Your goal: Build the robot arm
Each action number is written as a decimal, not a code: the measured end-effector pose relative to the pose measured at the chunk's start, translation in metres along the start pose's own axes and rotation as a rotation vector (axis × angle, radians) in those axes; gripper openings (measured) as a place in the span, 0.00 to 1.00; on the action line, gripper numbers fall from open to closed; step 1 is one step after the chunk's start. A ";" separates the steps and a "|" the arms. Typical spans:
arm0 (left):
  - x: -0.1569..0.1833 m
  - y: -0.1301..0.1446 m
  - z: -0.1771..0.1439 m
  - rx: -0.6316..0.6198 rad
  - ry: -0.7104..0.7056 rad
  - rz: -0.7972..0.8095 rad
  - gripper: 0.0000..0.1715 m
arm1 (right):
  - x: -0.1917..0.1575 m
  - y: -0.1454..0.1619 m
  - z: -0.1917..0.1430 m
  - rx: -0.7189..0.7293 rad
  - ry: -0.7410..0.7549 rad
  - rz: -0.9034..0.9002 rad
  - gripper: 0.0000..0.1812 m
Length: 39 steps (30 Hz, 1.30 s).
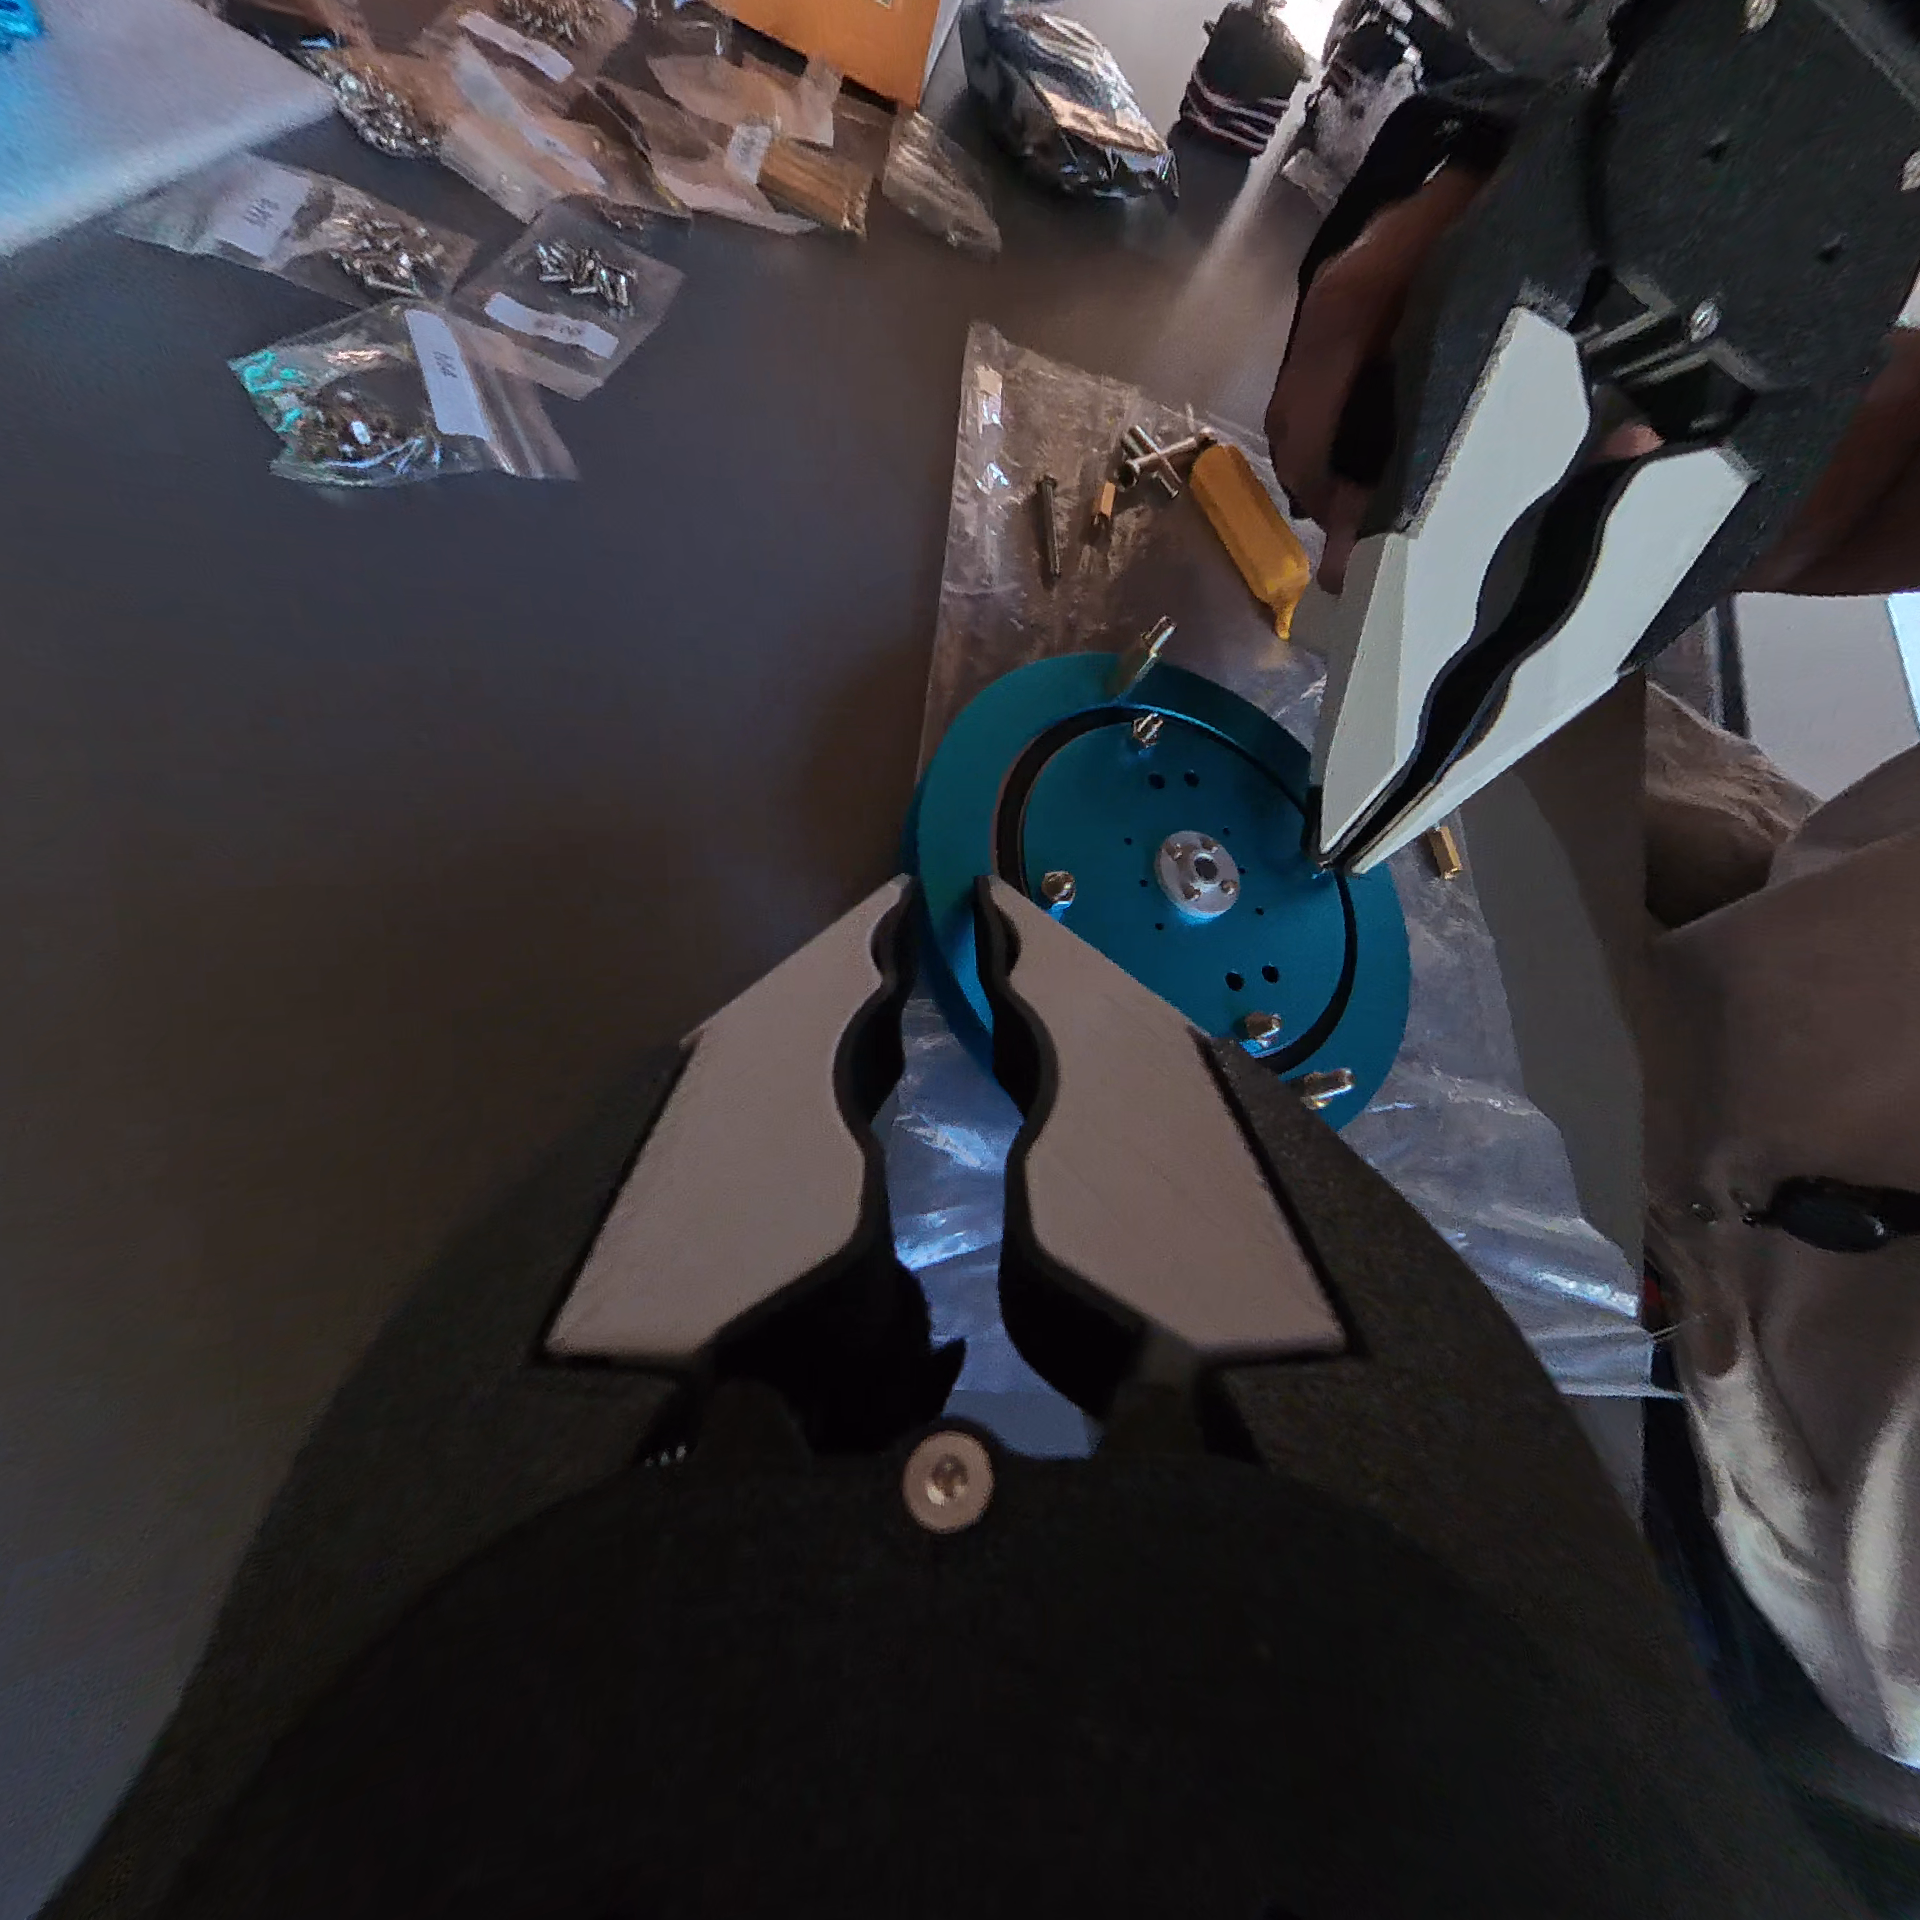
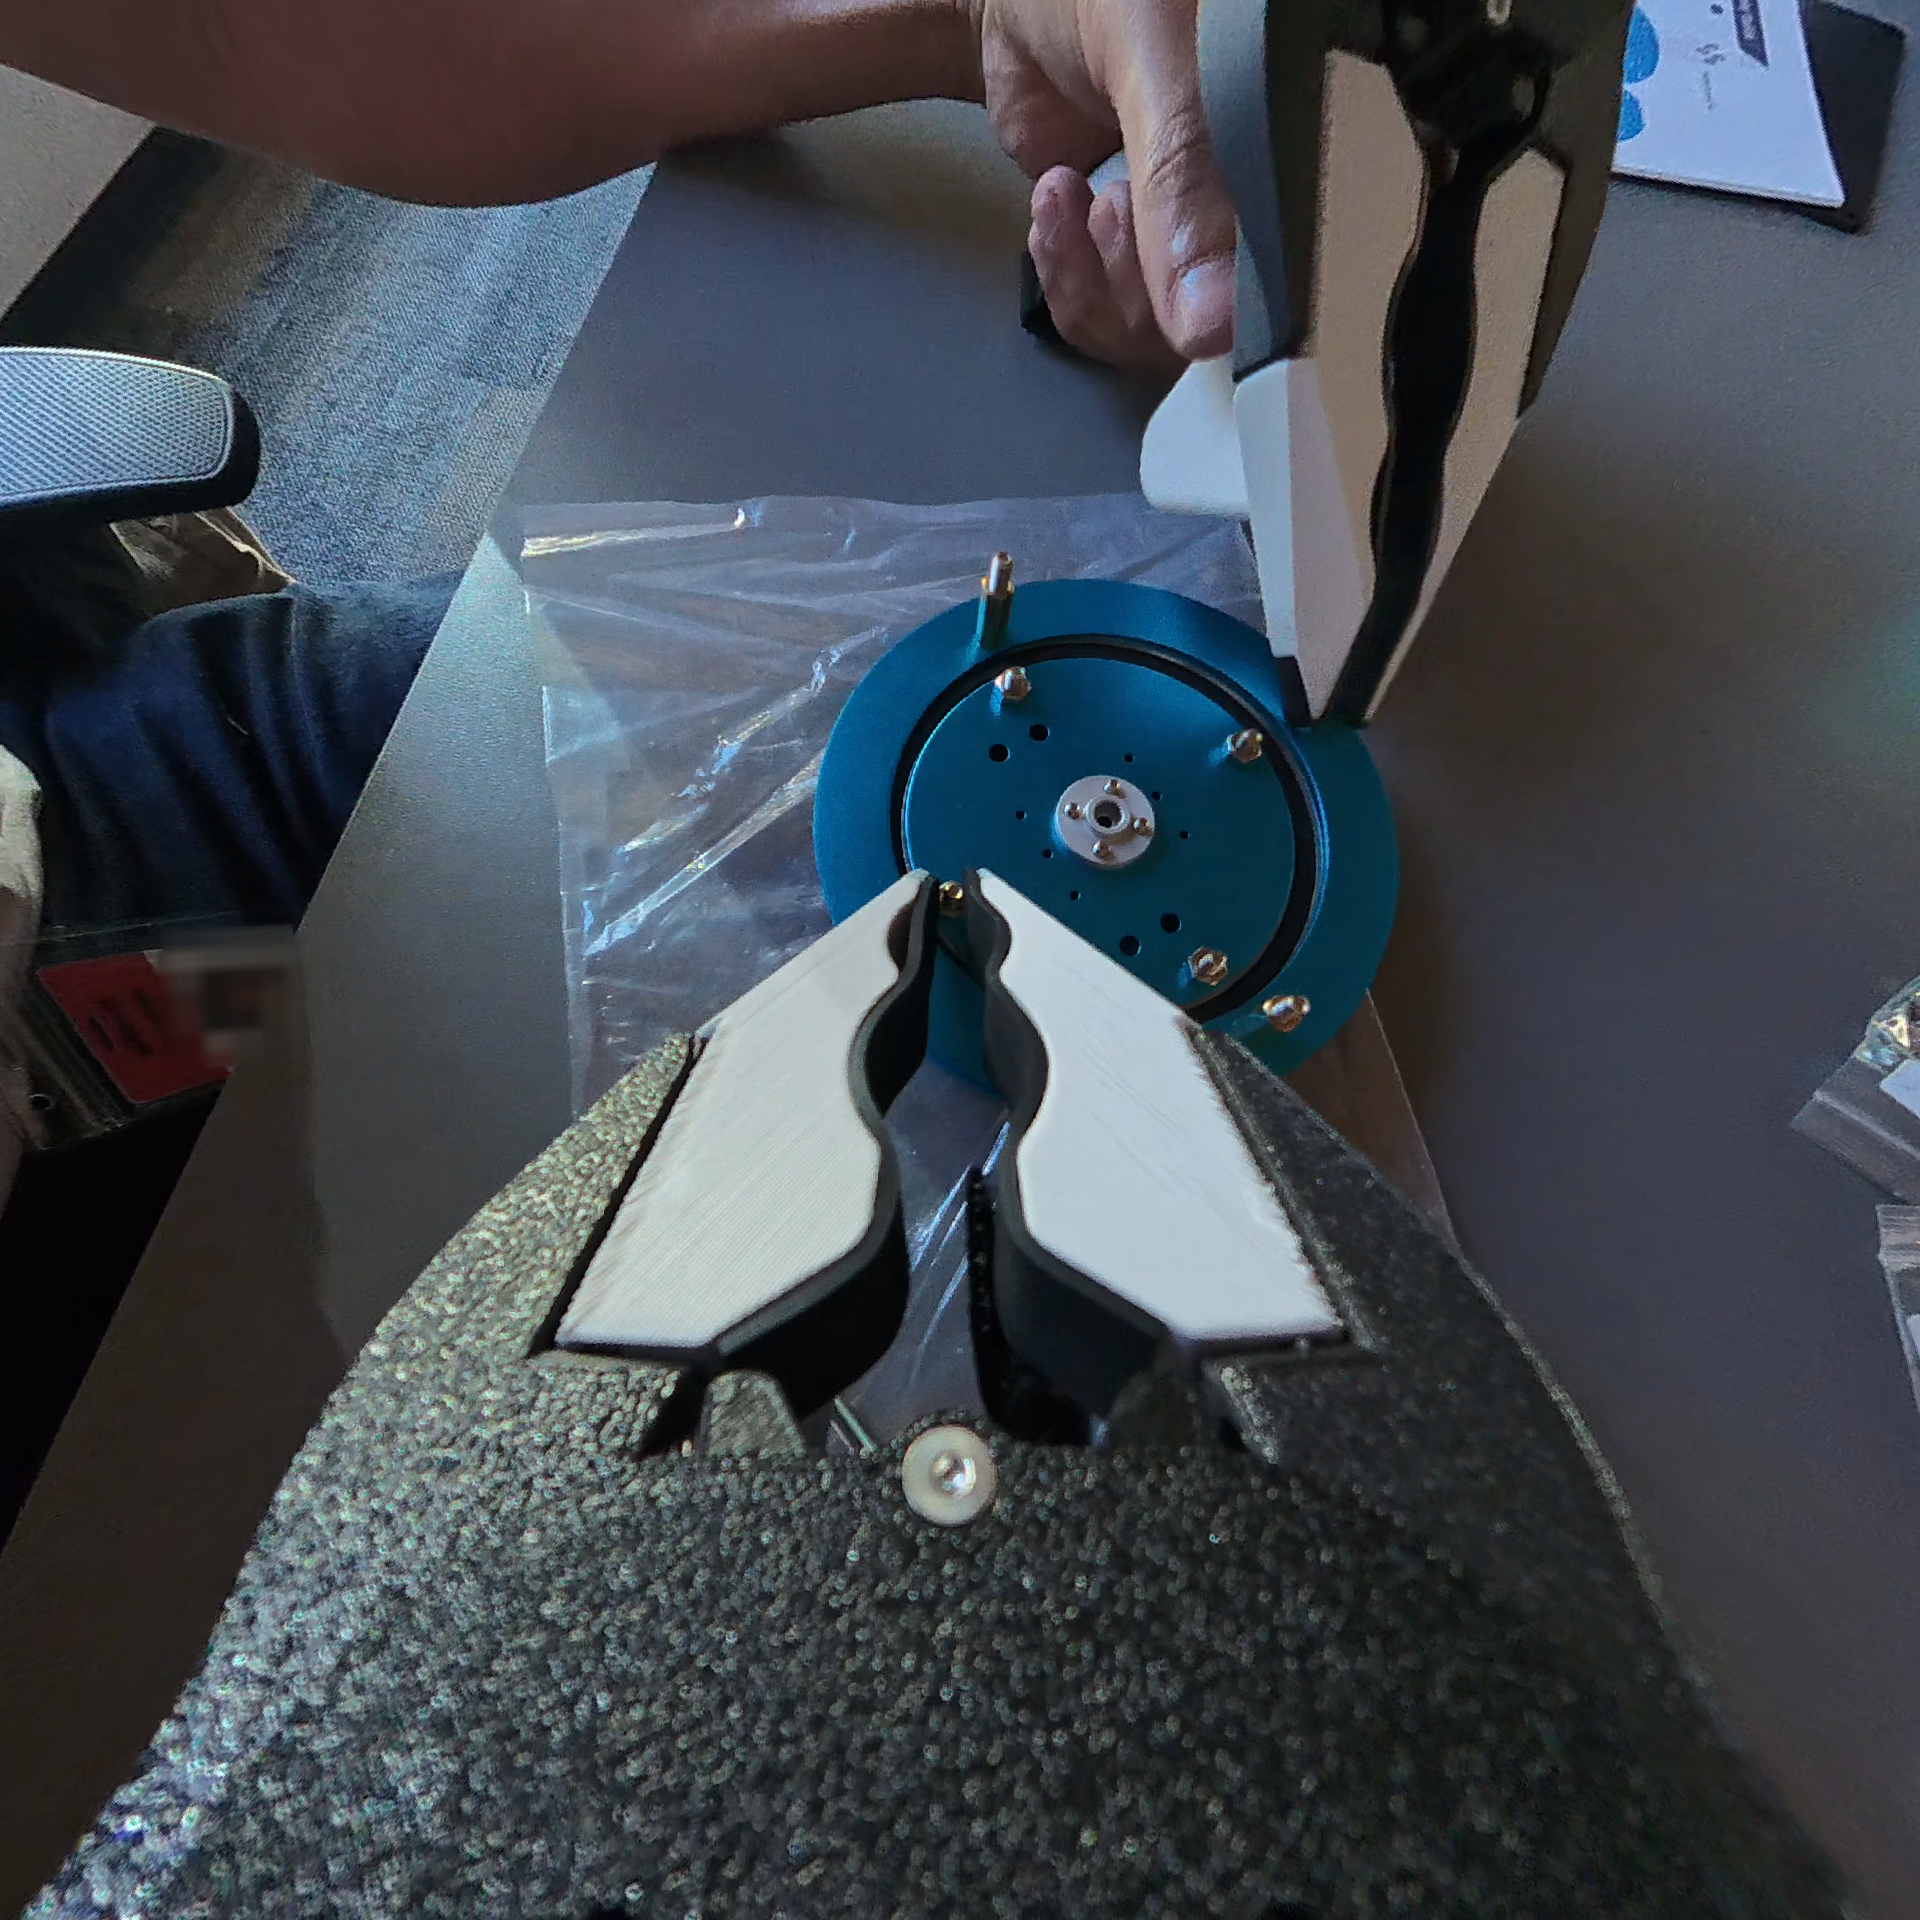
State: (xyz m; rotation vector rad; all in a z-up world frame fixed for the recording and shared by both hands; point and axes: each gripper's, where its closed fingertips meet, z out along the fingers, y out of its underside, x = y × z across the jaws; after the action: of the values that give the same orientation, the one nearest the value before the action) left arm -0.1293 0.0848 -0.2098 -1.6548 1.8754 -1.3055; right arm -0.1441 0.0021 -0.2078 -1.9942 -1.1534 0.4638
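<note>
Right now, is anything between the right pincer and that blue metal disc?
Nothing visible. The right gripper has its fingertips already at a small brass standoff on the blue disc. The left gripper sits at the opposite rim, out of its way.

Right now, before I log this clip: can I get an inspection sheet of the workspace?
Surface: dark grey table, with a clear plastic bag spread on it.
Work things: blue disc on the bag, with a silver hub and upright brass standoffs.
Clutter: bags of small hardware, loose standoffs, yellow-handled tool.
Grippers: left gripper pinches the disc's rim; right gripper is closed on one brass standoff on the inner plate.
Cables: nothing seen.
Surroundings: chair armrest, papers.
</note>
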 end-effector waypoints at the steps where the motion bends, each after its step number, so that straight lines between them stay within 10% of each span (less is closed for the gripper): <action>1: 0.000 0.000 0.001 0.002 -0.007 0.010 0.05 | 0.000 0.000 0.000 -0.003 -0.001 0.001 0.02; 19: 0.017 0.002 0.007 -0.004 0.072 0.000 0.04 | 0.034 0.005 0.004 -0.074 0.203 -0.022 0.01; 21: 0.031 0.006 0.013 -0.034 0.104 0.062 0.04 | -0.001 -0.016 0.001 0.025 0.006 0.036 0.00; 25: 0.007 -0.006 0.006 0.050 -0.065 0.028 0.02 | 0.003 -0.038 -0.027 0.109 0.134 -0.070 0.00; 29: 0.005 -0.008 -0.002 0.076 -0.013 -0.044 0.14 | -0.005 -0.034 -0.024 0.113 -0.004 0.092 0.20; 35: 0.016 0.002 -0.001 0.029 0.041 -0.055 0.22 | 0.022 -0.012 -0.007 0.005 0.175 0.051 0.44; 39: 0.016 0.006 0.006 -0.012 -0.001 -0.003 0.22 | 0.025 -0.008 0.007 0.012 0.059 0.123 0.46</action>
State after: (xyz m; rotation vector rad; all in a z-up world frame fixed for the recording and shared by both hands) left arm -0.1334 0.0673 -0.2125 -1.6642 1.8846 -1.2965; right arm -0.1397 0.0289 -0.2042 -2.0620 -0.9936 0.4696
